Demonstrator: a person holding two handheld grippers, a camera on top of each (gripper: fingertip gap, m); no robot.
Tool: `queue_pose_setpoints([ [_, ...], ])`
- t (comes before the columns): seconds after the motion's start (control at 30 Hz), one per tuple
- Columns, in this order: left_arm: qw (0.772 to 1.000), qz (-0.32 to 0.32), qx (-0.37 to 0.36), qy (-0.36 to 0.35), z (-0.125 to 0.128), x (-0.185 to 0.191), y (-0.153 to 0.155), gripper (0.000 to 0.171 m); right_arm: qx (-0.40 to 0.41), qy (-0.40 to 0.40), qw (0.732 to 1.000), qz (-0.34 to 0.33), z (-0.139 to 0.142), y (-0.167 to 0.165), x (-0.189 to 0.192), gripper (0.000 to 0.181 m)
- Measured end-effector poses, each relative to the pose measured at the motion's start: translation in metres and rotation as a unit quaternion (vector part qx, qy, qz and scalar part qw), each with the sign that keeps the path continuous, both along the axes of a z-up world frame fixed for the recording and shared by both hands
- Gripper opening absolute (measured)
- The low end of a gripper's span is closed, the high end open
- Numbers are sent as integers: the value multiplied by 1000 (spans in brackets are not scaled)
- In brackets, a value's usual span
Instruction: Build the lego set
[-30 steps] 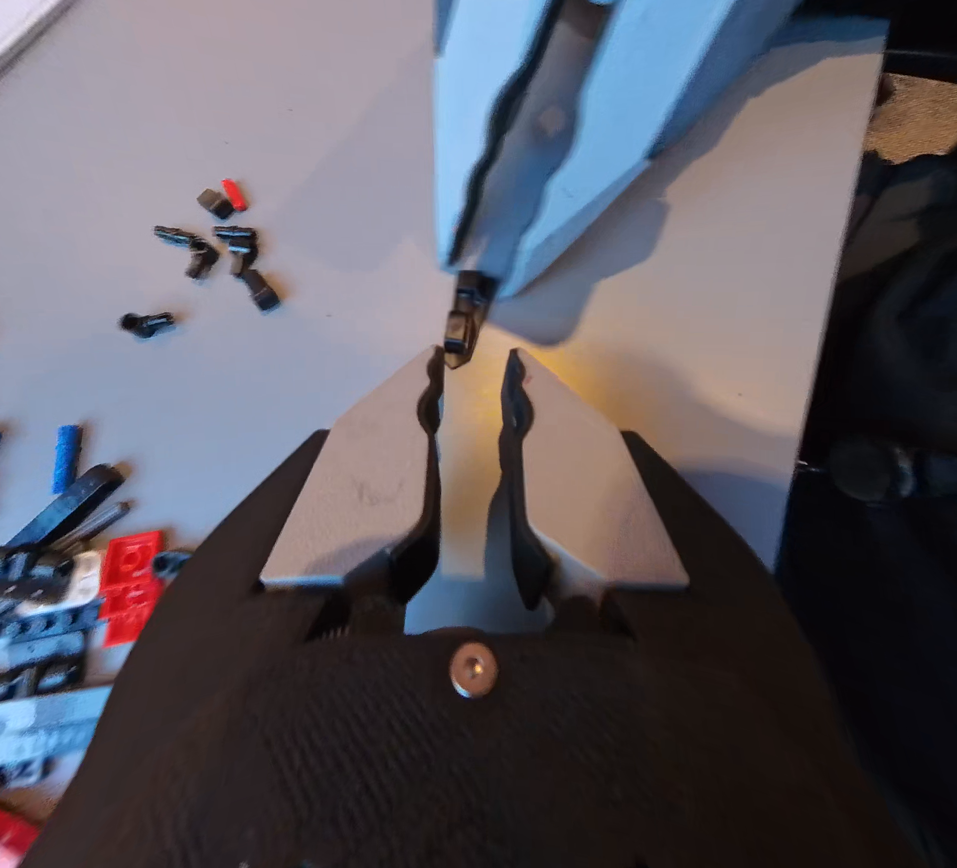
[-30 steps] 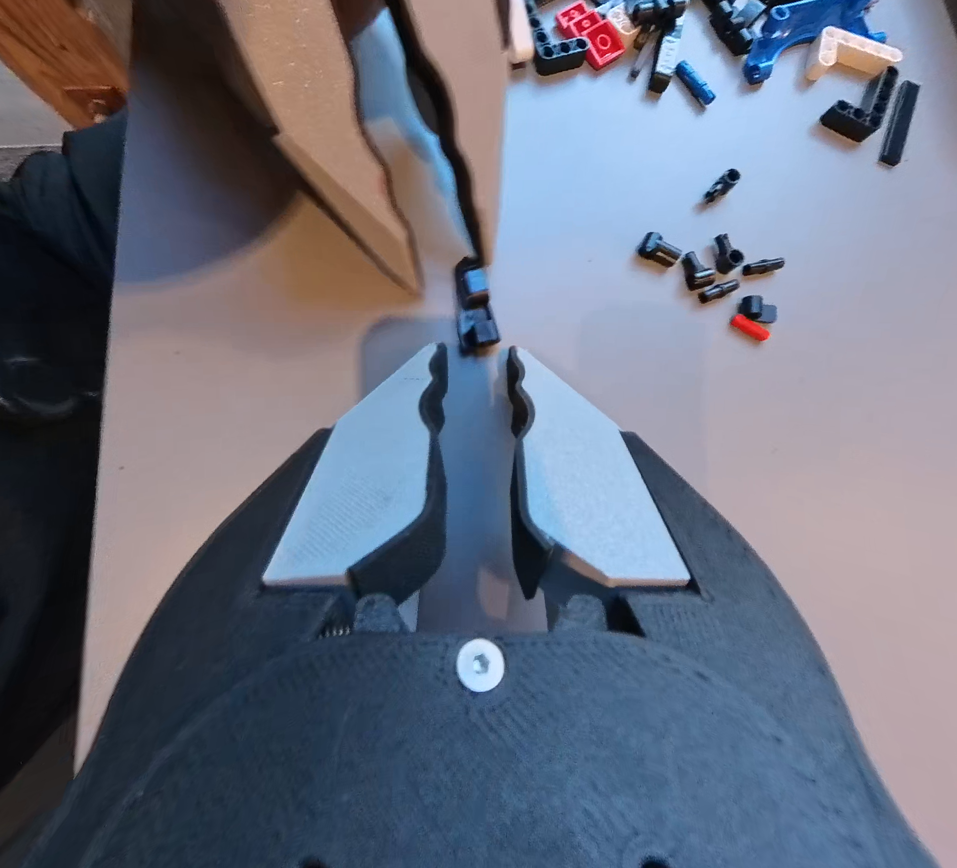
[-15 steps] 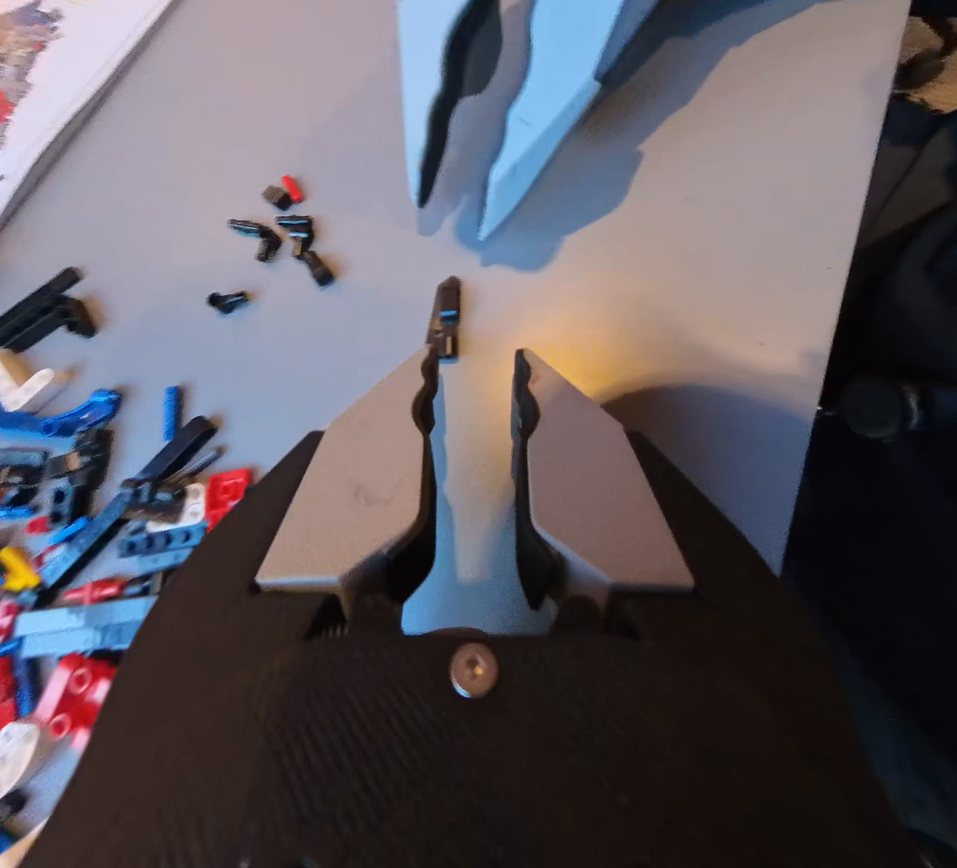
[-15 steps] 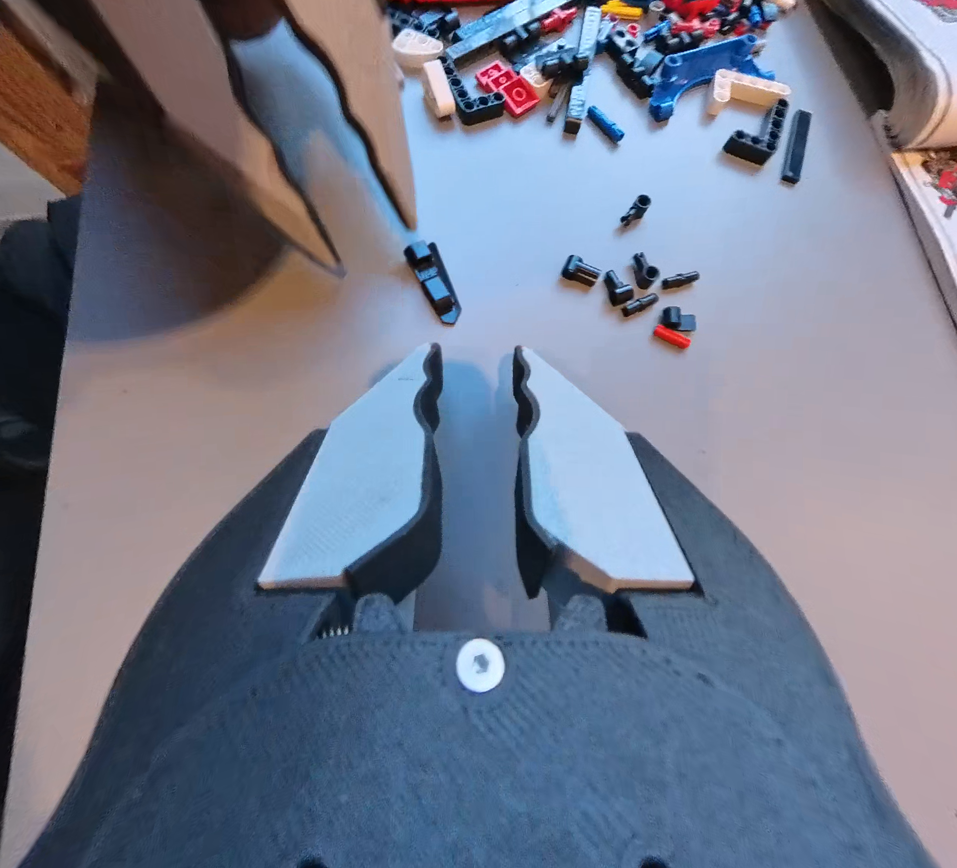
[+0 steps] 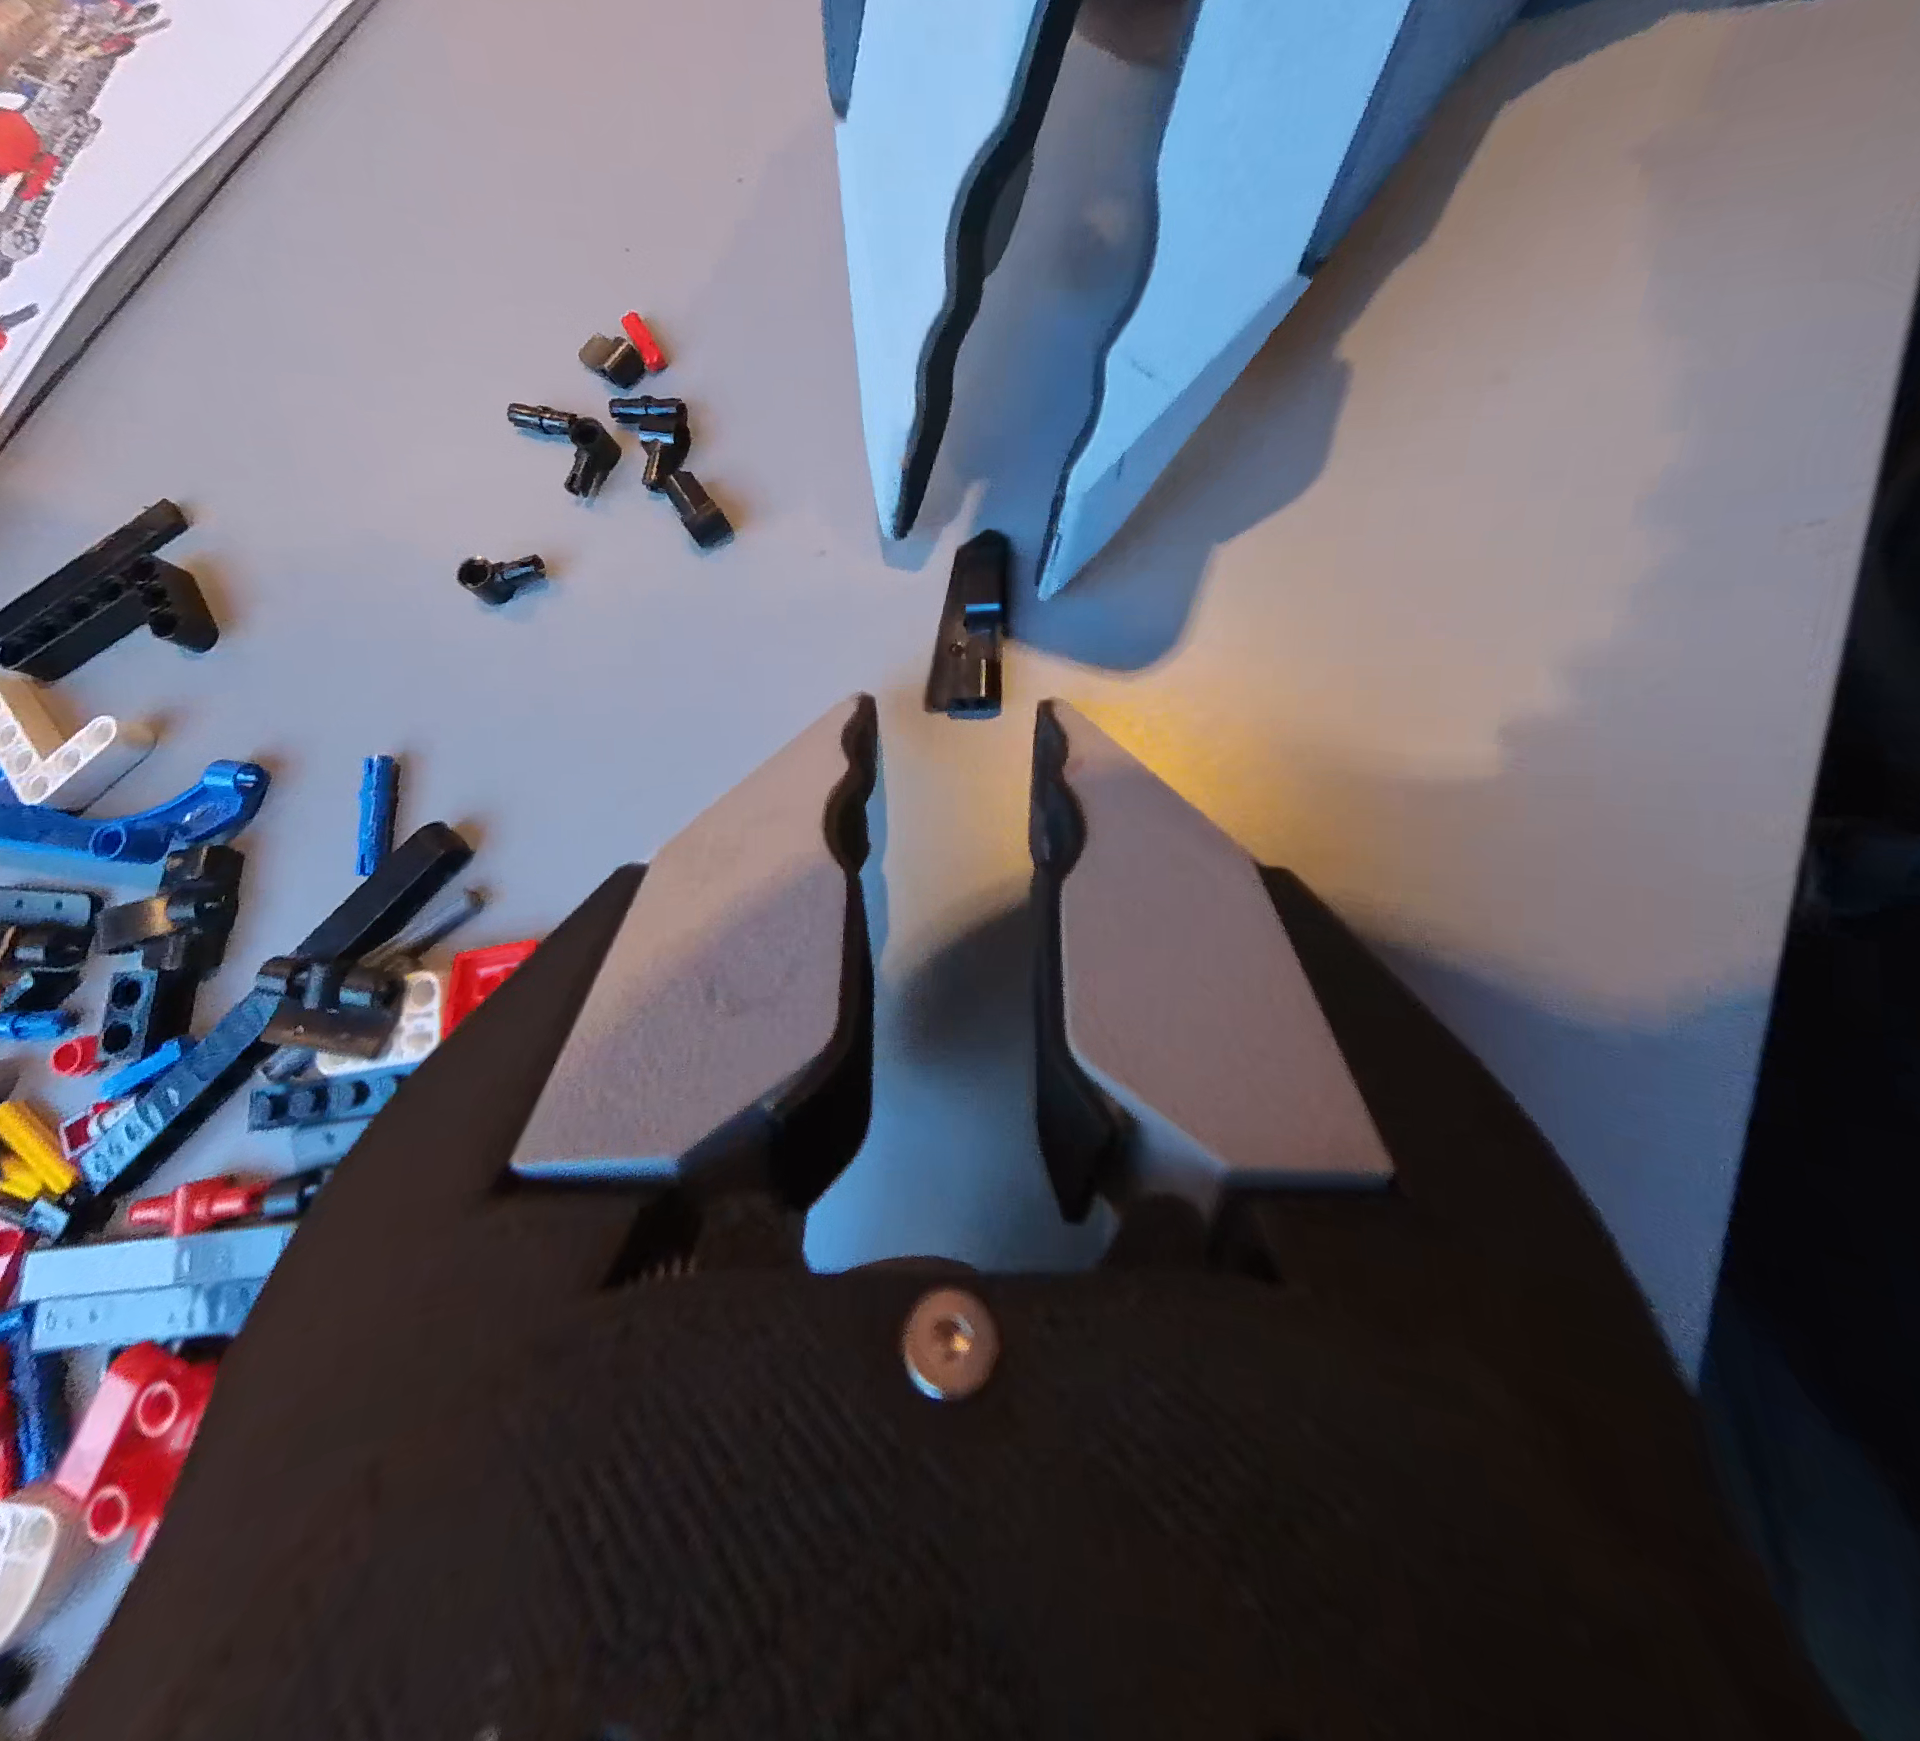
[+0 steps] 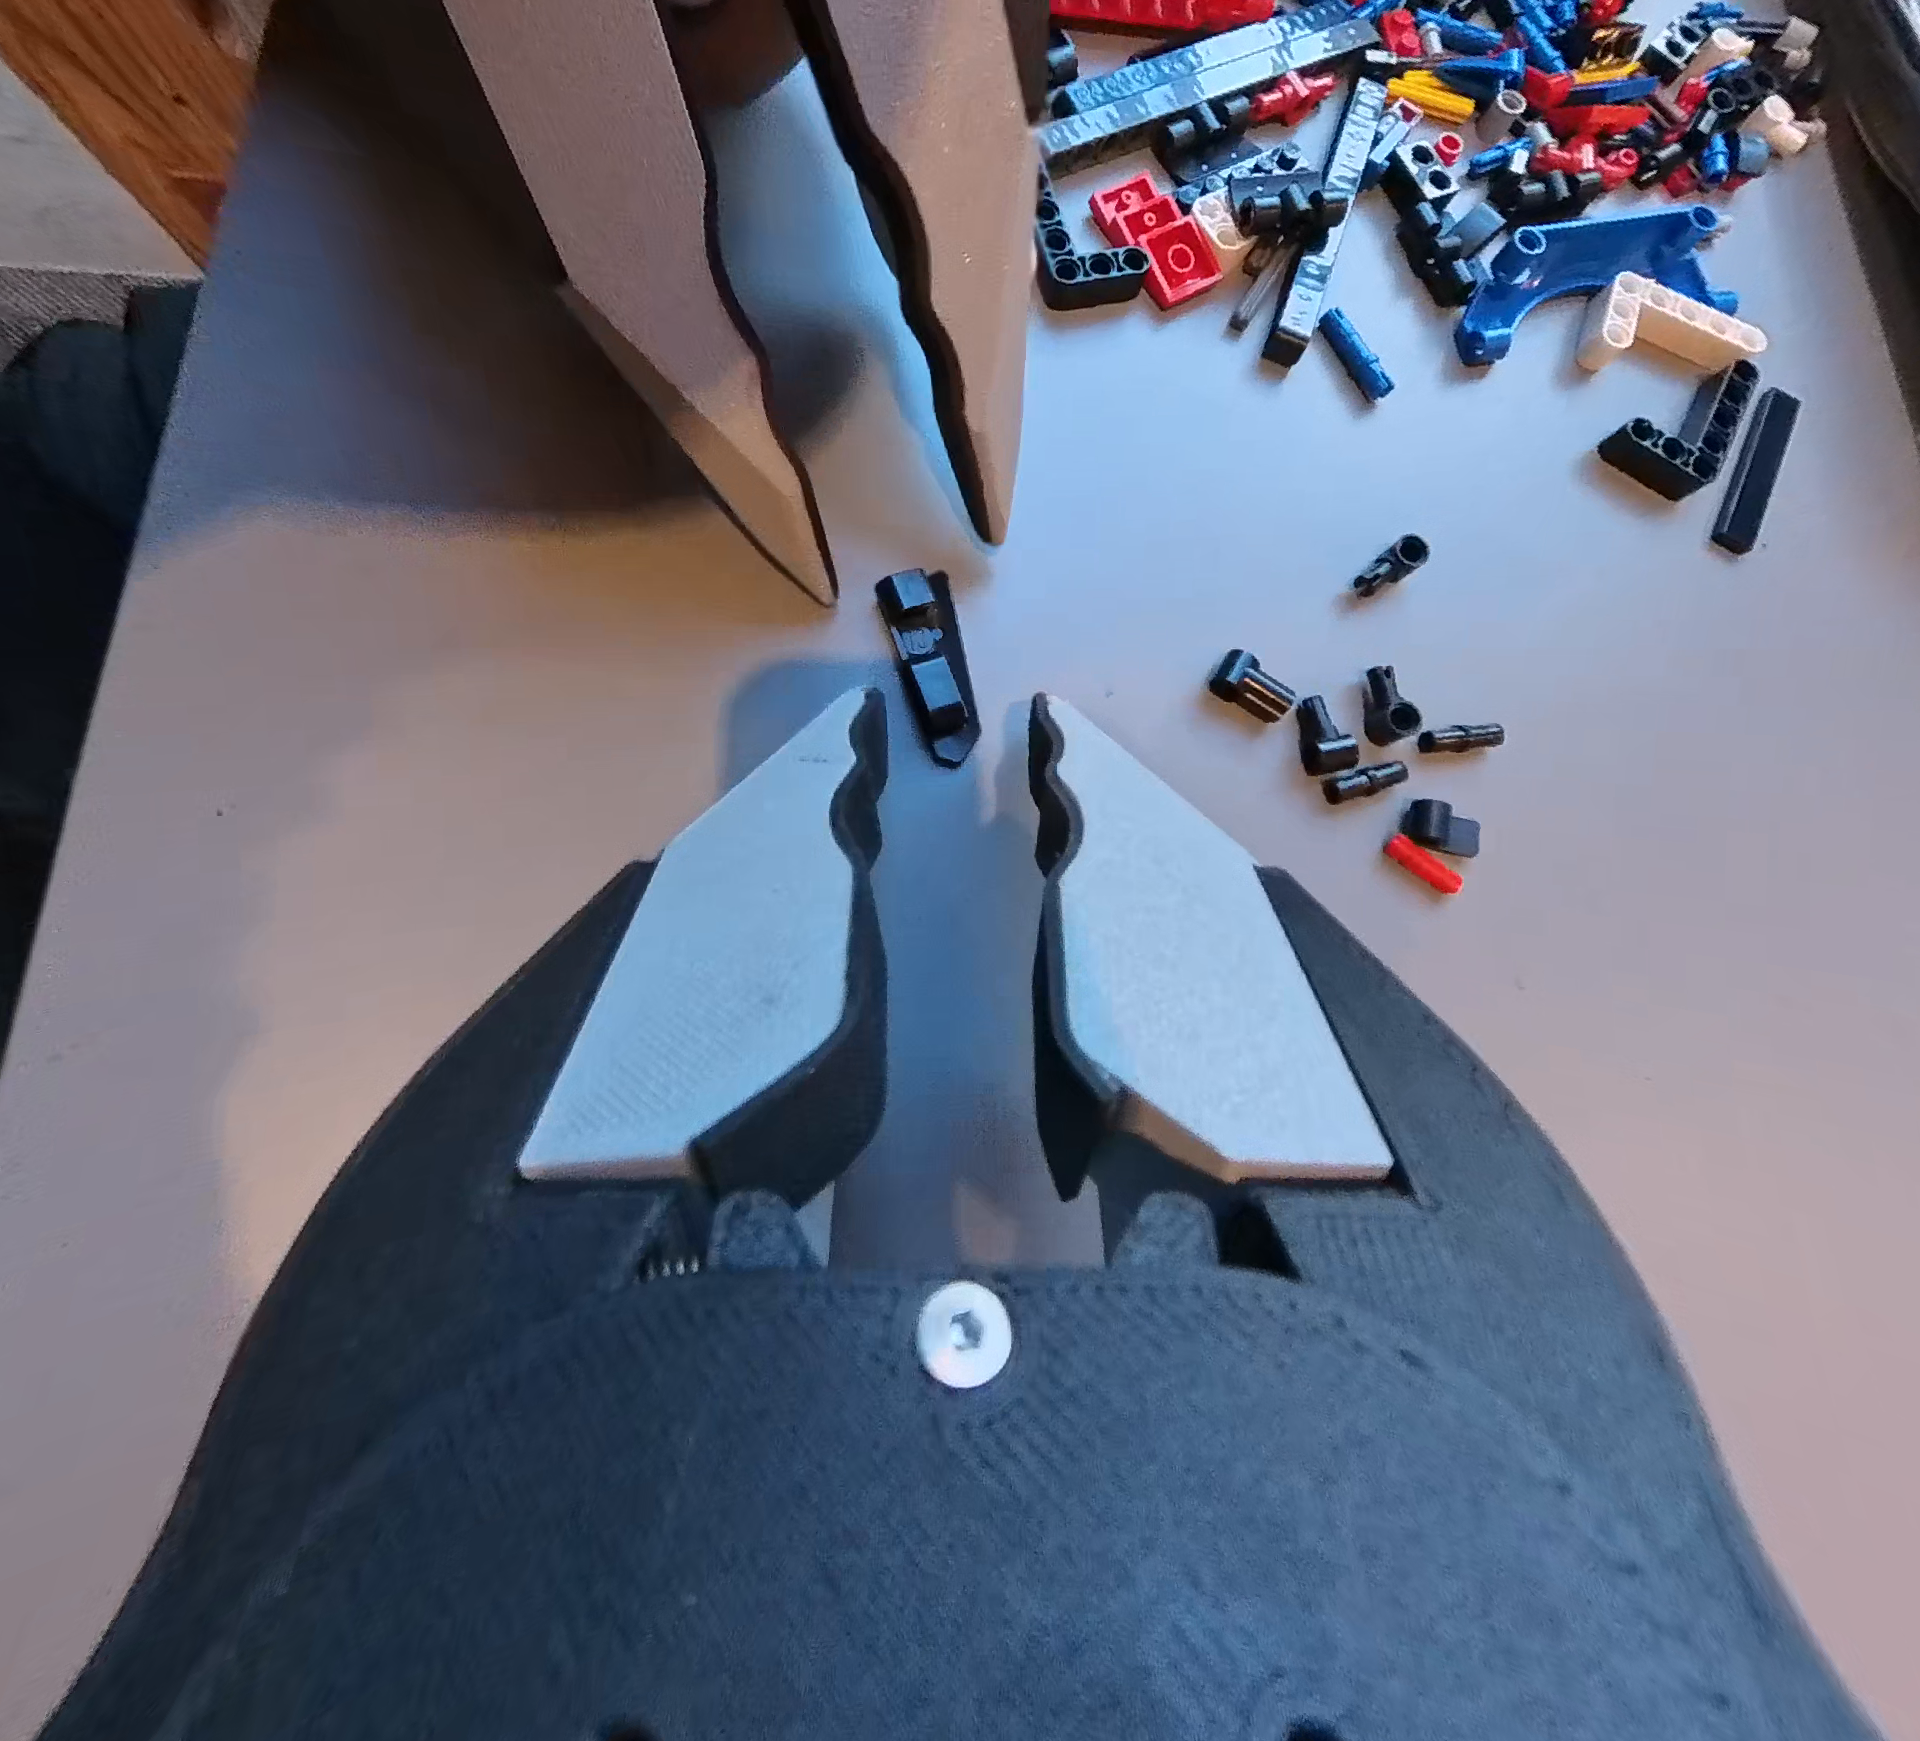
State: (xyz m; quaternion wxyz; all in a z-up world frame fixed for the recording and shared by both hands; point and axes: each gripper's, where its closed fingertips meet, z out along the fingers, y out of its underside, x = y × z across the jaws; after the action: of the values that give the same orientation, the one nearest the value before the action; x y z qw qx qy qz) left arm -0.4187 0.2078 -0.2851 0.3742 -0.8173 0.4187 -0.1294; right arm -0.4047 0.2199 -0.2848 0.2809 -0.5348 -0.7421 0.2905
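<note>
while flat on the table (image 5: 1455, 548), small black piece (image 5: 971, 631) between both released tongs, left tongs (image 5: 951, 715) and right tongs (image 6: 956, 709)

Mixed light: cool bluish over most of grey table (image 5: 436, 164), warm orange patch beside left gripper (image 5: 951, 704). Left wrist view dim, contrasty; right wrist view brighter, more even. Hard shadows under right gripper (image 6: 956, 704) and behind opposing gripper's fingers. Small black piece (image 6: 928, 668) sharp in both views. Brick pile (image 6: 1403, 91) soft toward frame edge; booklet (image 5: 125, 29) washed pink at corner. Wide-angle stretch bends table edges. Black housings at bottom slightly blurred.
</note>
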Motion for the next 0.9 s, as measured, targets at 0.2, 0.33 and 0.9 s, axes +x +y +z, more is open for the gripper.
queue_pose_setpoints([
  [0.2,1000,-10,-18,-15,-1,5,3,27,-14,2,1000,-4,-3,2,-1,23],
  [0.33,1000,-16,-11,-12,-1,8,4,25,-15,3,1000,1,-3,1,0,19],
  [0.9,999,36,13,3,0,-4,20,23,61,56,997,-10,7,15,1,2],
])
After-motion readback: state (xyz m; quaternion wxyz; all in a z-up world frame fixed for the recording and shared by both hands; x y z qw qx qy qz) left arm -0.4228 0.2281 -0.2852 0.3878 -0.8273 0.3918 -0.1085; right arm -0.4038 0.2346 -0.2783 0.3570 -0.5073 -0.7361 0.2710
